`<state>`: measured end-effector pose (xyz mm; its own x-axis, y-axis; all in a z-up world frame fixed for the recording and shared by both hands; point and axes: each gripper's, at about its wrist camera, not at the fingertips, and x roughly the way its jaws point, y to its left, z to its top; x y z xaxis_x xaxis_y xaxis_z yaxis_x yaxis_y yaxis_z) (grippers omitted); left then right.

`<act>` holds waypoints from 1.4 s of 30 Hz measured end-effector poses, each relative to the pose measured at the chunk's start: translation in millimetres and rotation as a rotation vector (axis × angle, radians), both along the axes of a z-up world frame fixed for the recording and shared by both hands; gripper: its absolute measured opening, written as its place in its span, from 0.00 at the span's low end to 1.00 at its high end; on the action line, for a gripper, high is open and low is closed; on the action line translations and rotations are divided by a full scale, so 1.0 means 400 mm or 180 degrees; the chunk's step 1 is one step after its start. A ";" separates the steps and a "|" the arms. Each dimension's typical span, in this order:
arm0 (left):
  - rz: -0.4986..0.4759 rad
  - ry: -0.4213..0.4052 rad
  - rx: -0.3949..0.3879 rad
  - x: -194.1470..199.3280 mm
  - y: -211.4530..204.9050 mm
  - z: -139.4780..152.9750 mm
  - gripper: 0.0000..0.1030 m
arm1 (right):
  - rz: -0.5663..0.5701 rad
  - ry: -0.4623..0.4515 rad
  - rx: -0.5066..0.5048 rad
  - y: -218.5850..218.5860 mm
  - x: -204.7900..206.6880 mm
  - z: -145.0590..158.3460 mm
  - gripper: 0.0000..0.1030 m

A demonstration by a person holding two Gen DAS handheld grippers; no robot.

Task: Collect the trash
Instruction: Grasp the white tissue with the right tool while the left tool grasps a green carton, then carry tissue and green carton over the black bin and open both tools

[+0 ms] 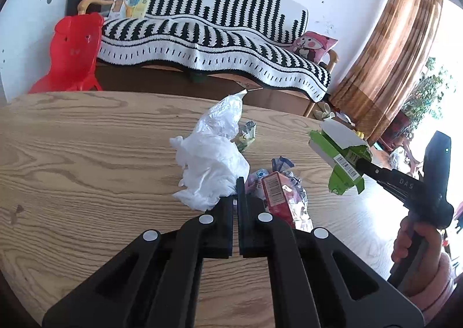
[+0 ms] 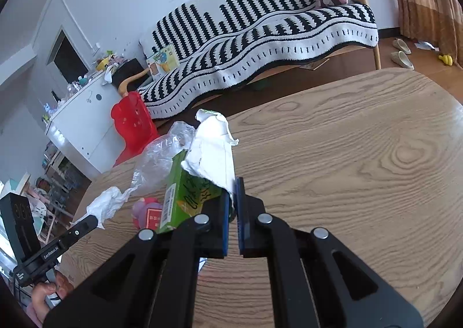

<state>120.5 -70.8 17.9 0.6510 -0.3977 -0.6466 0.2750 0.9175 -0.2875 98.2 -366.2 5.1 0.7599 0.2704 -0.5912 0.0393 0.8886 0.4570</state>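
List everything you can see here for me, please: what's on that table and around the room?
green carton: one, green and white, torn, held above the table
plastic bag: one, white, crumpled on the table
red carton: one, red, among wrappers beside the bag
small wrapper: one, greenish, behind the bag
table: one, light wood
sofa: one, black-and-white cover
red chair: one, left of sofa
cushion: one, pink
curtain: brown, right
left gripper: black, pinching the bag
right gripper: black, blue pads, clamping the green carton
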 end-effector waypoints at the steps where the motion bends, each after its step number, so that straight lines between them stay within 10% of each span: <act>1: -0.0008 -0.0016 0.0015 -0.004 -0.005 0.004 0.01 | -0.0005 -0.0009 -0.0005 -0.002 -0.008 0.004 0.05; 12: -0.0324 -0.0523 0.0242 -0.128 -0.130 0.106 0.01 | -0.0261 -0.0220 -0.0040 -0.107 -0.211 0.104 0.05; 21: -0.1834 -0.0406 0.0046 -0.467 -0.488 0.127 0.01 | -0.0987 -0.0383 -0.0315 -0.317 -0.686 0.204 0.05; 30: -0.2957 0.0549 0.0089 -0.725 -0.802 -0.069 0.01 | -0.1769 0.0361 -0.0451 -0.460 -1.142 0.040 0.05; 42: -0.3410 0.0986 0.0461 -0.847 -0.882 -0.214 0.01 | -0.2108 0.0771 -0.0011 -0.486 -1.331 -0.141 0.05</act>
